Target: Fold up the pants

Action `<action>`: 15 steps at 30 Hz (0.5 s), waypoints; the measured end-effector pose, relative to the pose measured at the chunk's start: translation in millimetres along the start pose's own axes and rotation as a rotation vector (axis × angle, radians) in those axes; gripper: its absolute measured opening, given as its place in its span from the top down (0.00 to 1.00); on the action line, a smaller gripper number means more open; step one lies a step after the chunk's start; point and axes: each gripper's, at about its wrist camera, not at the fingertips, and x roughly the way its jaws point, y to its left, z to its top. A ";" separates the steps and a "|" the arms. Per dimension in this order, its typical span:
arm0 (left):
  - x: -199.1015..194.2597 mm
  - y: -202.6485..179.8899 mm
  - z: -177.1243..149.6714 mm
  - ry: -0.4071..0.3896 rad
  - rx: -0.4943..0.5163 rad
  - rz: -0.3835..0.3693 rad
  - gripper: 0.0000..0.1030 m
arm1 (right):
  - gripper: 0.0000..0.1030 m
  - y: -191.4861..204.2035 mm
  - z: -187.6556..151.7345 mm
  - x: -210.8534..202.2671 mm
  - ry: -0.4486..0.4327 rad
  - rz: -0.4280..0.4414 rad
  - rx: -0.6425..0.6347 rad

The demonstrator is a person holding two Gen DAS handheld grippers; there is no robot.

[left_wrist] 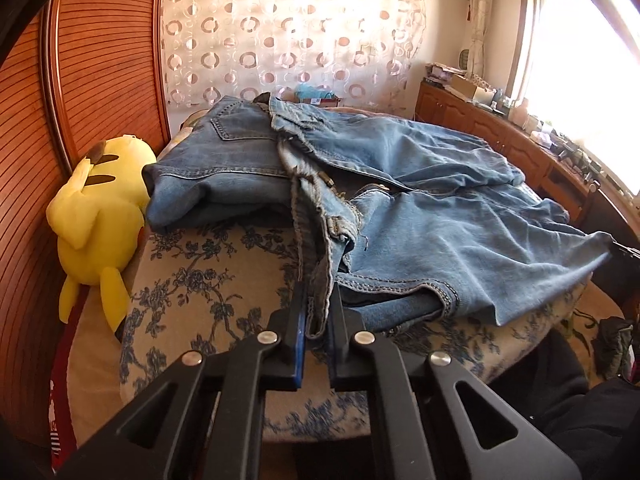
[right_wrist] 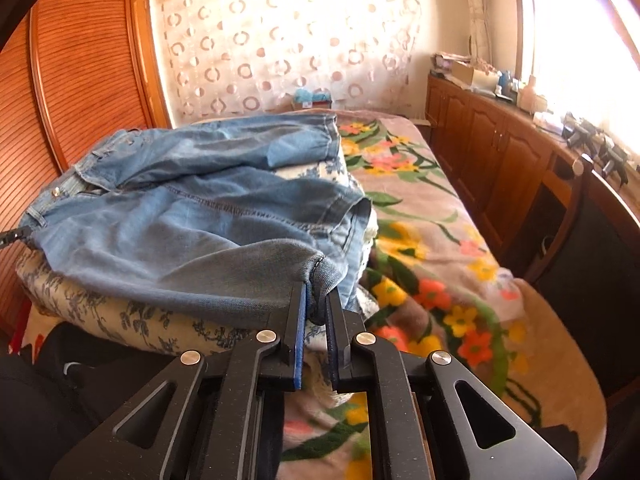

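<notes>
Jeans: light-blue denim jeans [left_wrist: 420,216] lie spread on a blue-floral quilt [left_wrist: 208,288] folded atop the bed [right_wrist: 448,264], beside a second, folded pair of jeans [left_wrist: 216,172].
Long axis: runs across the bed, from the waistband at the left gripper to the leg hem at the right gripper.
Left gripper: left gripper [left_wrist: 318,320], closed on the waistband edge.
Right gripper: right gripper [right_wrist: 318,308], closed on the leg hem.
Containers: a small box [right_wrist: 310,100] at the far end of the bed, contents unclear.
Bedside: a yellow plush toy [left_wrist: 96,224] leans against the wooden wardrobe [left_wrist: 80,80].
</notes>
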 end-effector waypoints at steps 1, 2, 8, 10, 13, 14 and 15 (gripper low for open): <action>-4.0 -2.4 -0.7 -0.002 0.003 -0.002 0.96 | 0.94 -1.6 1.4 -2.7 -0.002 0.001 0.000; -6.2 -3.5 -0.8 -0.003 0.005 -0.003 0.96 | 0.94 -2.7 3.0 -6.1 -0.005 0.001 -0.005; -23.8 -7.4 -2.0 -0.009 0.005 -0.012 0.97 | 0.95 -8.3 12.6 -24.8 -0.031 -0.007 -0.023; -31.6 -8.9 -3.8 -0.010 0.003 -0.019 0.97 | 0.95 -10.5 15.3 -30.9 -0.037 -0.003 -0.024; -50.3 -11.6 -7.5 -0.019 0.012 -0.028 0.97 | 0.95 -11.2 19.3 -40.2 -0.045 -0.003 -0.034; -56.1 -11.2 -9.1 -0.022 0.014 -0.028 0.97 | 0.95 -10.2 20.0 -43.4 -0.047 -0.003 -0.038; -60.7 -11.7 -9.4 -0.022 0.020 -0.028 0.97 | 0.95 -10.4 20.9 -47.0 -0.050 -0.001 -0.043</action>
